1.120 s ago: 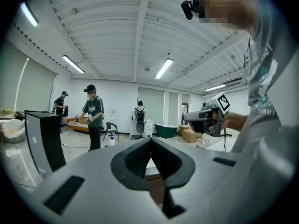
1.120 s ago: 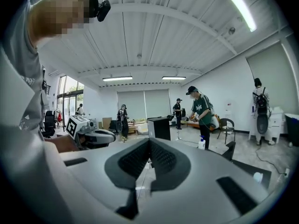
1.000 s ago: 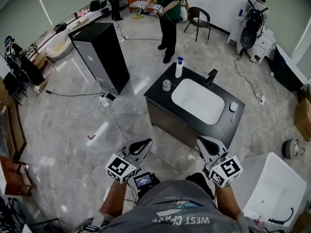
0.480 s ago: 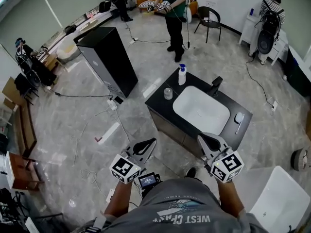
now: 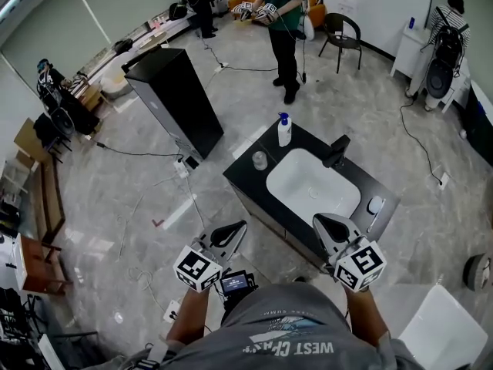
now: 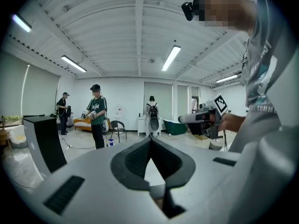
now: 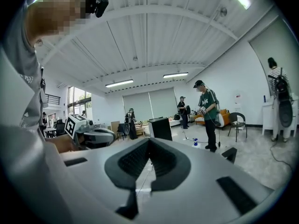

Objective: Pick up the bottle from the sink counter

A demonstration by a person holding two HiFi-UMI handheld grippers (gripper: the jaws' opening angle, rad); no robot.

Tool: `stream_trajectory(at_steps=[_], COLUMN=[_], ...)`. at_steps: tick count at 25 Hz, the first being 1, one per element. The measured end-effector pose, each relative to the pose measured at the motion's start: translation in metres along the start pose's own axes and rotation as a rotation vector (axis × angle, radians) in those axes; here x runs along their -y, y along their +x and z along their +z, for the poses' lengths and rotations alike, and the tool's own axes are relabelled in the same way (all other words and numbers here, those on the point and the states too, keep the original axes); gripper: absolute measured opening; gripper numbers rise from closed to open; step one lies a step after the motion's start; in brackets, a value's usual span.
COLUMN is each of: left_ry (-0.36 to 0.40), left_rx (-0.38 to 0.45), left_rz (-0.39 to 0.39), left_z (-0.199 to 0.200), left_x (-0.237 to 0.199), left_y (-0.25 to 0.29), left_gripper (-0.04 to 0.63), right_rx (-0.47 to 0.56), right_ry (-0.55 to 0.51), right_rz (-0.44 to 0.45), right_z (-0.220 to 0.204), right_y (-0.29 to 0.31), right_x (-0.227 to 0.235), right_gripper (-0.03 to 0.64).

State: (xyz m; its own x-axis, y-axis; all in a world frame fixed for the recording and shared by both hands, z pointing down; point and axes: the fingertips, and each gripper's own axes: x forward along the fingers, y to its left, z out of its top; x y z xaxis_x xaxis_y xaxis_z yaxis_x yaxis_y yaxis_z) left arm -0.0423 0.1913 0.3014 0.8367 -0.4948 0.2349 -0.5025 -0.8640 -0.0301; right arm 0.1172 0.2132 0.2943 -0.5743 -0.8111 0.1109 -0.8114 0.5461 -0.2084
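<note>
Grey marbled floor fills a large open room, with a black sink counter [image 5: 245, 177] standing free in the middle and a white basin [image 5: 312, 190] set into its top. Bottle [image 5: 284, 130]: white body, blue pump top, upright on the far corner of the counter, just beyond the basin rim and to the left of the black faucet [image 5: 336, 151]. Small clear cup [image 5: 259, 160] stands on the counter's left end, near the bottle but apart from it. Left gripper [image 5: 233, 229] and right gripper [image 5: 321, 225] are both held out in front of the person's torso, on the near side of the counter, well apart from the bottle and touching nothing. In the left gripper view the left gripper's own jaws meet at their tips, closed with nothing between them; the bottle shows small and distant beyond. In the right gripper view the right gripper's jaws also stand together, empty, with the bottle again far off past the tips. Tall black cabinet [image 5: 179, 102] stands on the floor to the left of the counter. A person in a green shirt [image 5: 282, 10] stands beyond the counter, holding another pair of grippers.
</note>
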Motion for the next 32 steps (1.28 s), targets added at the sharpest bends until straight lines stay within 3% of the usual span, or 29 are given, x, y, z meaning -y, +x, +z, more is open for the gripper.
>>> stream_trajectory(at_steps=[9,13,19,23,32], left_ry=[0.026,0.027,0.090,0.097,0.107], left_rx=[-0.031,-0.025,-0.006,0.036,0.031], left_rz=[-0.060,-0.105,-0.225,-0.295,-0.484], left_z=[0.008,0.006,0.014,0.024,0.023], left_x=[-0.002,-0.026,-0.069,-0.090,-0.110], left_y=[0.052,0.070,0.104,0.123,0.162], left_gripper=[0.003,0.003,0.003,0.003,0.003], right_rx=[0.003,-0.002,0.064,0.053,0.052], right_ry=[0.058,0.048,0.061,0.058,0.097], right_rz=[-0.036,-0.084,-0.213,-0.276,-0.449], right_z=[-0.011,-0.013,0.002,-0.005,-0.003], right_y=[0.000,0.015,0.039,0.054,0.071], right_x=[0.045,0.059,0.072,0.076,0.094], right_gripper=[0.002,0.002,0.002,0.002,0.002])
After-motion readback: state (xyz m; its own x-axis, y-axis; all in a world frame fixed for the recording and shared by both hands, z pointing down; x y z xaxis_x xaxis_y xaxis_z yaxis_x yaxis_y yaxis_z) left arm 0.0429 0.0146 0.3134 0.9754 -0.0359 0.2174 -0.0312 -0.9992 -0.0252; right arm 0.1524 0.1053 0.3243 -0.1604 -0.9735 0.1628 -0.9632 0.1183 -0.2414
